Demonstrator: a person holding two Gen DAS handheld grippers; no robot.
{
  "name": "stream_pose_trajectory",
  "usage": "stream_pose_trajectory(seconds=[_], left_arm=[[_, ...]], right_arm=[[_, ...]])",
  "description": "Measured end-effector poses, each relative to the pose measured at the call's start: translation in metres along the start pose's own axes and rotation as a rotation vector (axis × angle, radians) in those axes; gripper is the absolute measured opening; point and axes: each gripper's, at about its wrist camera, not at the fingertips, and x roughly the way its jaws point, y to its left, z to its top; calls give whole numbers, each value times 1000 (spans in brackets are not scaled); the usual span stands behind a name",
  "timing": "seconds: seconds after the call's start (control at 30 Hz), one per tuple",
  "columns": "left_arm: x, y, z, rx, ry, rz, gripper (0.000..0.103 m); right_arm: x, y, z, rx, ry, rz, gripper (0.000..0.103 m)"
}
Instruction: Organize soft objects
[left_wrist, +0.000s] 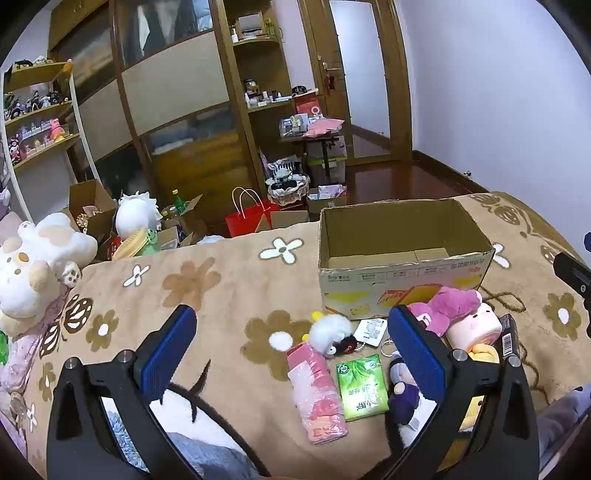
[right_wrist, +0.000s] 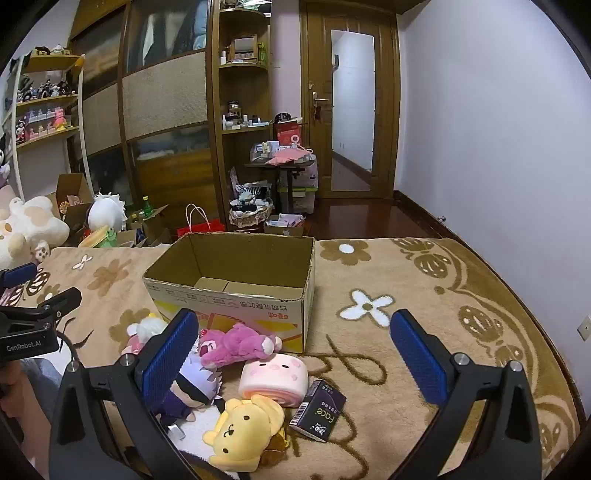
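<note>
An open, empty cardboard box (left_wrist: 402, 258) (right_wrist: 236, 284) stands on the flowered blanket. In front of it lie soft toys: a pink plush (left_wrist: 450, 304) (right_wrist: 236, 345), a pink roll cushion (left_wrist: 474, 328) (right_wrist: 275, 374), a yellow bear (right_wrist: 243, 430), a purple-haired doll (left_wrist: 400, 384) (right_wrist: 194, 387) and a white fluffy keychain (left_wrist: 332, 330). Tissue packs lie among them: pink (left_wrist: 319, 395), green (left_wrist: 364, 387), dark (right_wrist: 319, 410). My left gripper (left_wrist: 291, 343) is open above the packs. My right gripper (right_wrist: 293, 345) is open above the toys.
The beige blanket (left_wrist: 221, 291) covers the bed. A large white plush (left_wrist: 33, 269) sits at the left edge. Beyond the bed are cardboard boxes, a red bag (left_wrist: 247, 218), wardrobes, shelves and a door. The left gripper body (right_wrist: 33, 325) shows at the right view's left.
</note>
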Motion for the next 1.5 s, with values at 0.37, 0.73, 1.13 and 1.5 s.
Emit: stream_pose_trajectory(seconds=[0.37, 0.73, 1.13, 1.5], left_arm=[[-1, -5, -2, 21, -5, 8, 102], [-1, 1, -2, 4, -2, -1, 102], [-1, 0, -1, 4, -1, -1, 102], [-1, 0, -1, 4, -2, 0, 102]], right_arm=[[0, 0, 0, 3, 1, 3, 103], [0, 0, 0, 2, 2, 2, 103], [1, 0, -1, 3, 3, 2, 103], [2, 0, -1, 2, 4, 2, 103]])
